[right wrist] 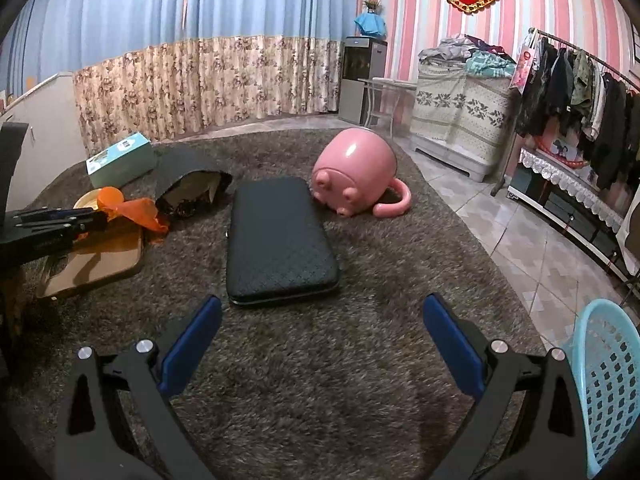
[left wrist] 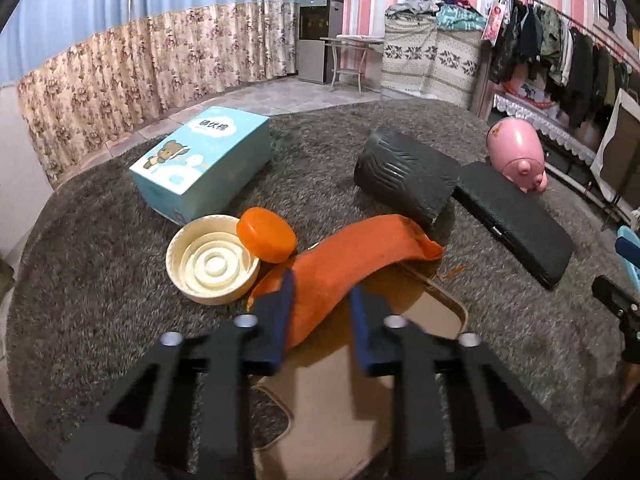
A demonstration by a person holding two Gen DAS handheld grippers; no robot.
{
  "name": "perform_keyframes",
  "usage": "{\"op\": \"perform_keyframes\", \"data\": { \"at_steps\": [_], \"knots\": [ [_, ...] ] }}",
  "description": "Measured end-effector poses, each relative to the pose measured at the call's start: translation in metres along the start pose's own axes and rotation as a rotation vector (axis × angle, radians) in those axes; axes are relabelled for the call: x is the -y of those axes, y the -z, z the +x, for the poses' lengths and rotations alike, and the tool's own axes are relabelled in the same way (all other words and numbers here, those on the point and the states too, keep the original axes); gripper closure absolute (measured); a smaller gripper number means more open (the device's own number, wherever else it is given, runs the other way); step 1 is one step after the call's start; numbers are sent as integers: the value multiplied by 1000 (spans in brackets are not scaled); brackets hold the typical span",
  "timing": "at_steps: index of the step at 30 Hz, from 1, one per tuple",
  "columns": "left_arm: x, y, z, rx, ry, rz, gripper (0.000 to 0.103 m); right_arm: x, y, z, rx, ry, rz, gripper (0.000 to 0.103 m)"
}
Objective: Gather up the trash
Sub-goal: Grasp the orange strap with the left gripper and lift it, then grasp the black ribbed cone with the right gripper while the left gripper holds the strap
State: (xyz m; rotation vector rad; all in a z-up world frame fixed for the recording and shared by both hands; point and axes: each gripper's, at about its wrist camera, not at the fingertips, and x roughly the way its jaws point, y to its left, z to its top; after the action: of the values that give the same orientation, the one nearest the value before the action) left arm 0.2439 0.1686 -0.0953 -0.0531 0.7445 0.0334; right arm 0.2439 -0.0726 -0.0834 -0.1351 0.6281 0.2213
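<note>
Orange wrapper (left wrist: pixel 352 252) pinched in left hand-held gripper (left wrist: pixel 322 312), blue basket (right wrist: pixel 608 380) nearby

pink pig mug (right wrist: pixel 354 170) on its side | black case (right wrist: pixel 280 240) flat | teal box (left wrist: pixel 200 162)

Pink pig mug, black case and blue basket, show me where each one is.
pink pig mug (right wrist: pixel 354 168), right wrist view, on its rounded body.
black case (right wrist: pixel 280 240), right wrist view, middle of its quilted top.
blue basket (right wrist: pixel 608 380), right wrist view, on its perforated wall.
</note>
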Motion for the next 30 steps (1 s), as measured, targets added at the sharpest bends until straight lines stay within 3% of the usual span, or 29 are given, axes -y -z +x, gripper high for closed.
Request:
{"op": "perform_keyframes", "data": {
  "at_steps": [4, 12, 25, 30],
  "knots": [
    [-1, 4, -26, 82, -7, 3, 100, -8, -5, -1, 10, -5, -18, 5],
    [-29, 6, -68, 178, -84, -15, 102, -33, -28, 2, 38, -58, -29, 5],
    [-102, -7, -64, 200, -216, -99, 102, -112, -83, 69, -16, -148, -128, 5],
    [-120, -14, -51, 194, -218, -154, 102, -137, -99, 98, -65, -144, -182, 5]
  ]
}}
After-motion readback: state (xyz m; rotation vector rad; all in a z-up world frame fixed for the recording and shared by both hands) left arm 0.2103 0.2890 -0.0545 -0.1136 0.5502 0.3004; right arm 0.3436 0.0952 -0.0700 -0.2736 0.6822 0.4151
